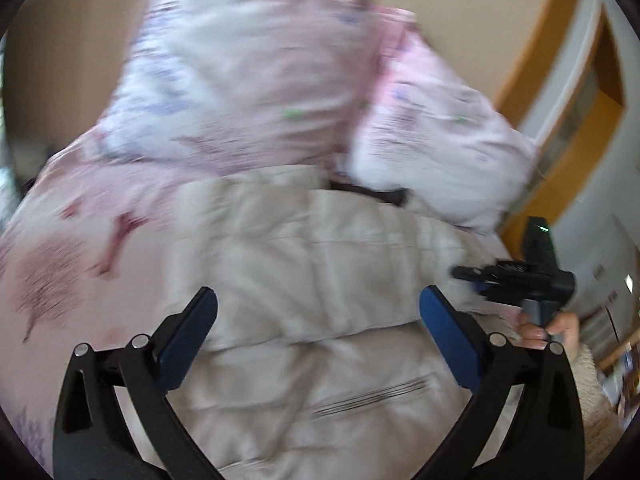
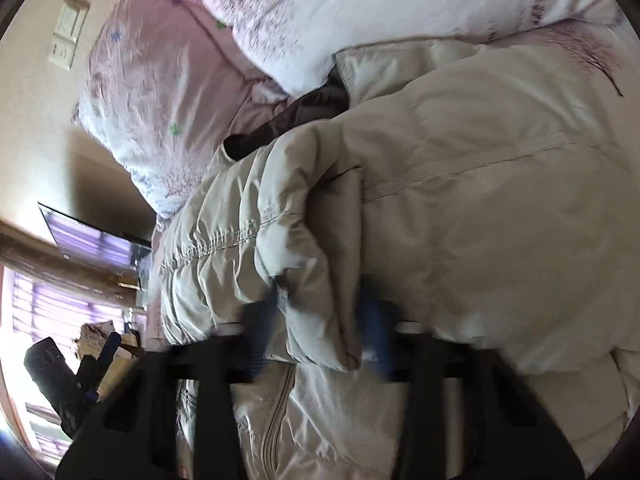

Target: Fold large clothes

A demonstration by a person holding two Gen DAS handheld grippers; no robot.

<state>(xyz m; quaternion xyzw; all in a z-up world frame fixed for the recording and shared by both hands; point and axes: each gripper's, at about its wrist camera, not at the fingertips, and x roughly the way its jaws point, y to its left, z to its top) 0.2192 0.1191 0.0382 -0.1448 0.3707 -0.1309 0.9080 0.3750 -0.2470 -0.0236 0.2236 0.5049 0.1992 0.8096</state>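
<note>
A cream puffer jacket (image 1: 320, 248) lies rumpled on the bed, its dark inner lining (image 2: 304, 116) showing at the collar end. My left gripper (image 1: 318, 308) hovers over the jacket's middle, jaws wide open with nothing between the blue pads. It also shows at the lower left of the right wrist view as the left gripper (image 2: 92, 372). My right gripper (image 2: 320, 320) is blurred; its fingers sit on either side of a raised fold of the jacket (image 2: 480, 200) and pinch it. From the left wrist view the right gripper (image 1: 472, 276) is at the jacket's right edge, held by a hand (image 1: 560, 328).
A pink floral duvet (image 1: 240, 80) is bunched behind the jacket, with a pink pillow (image 1: 432, 152) beside it. A wooden door frame (image 1: 560, 120) stands to the right. A wall socket (image 2: 66, 32) and a window (image 2: 52, 312) lie off the bed's far side.
</note>
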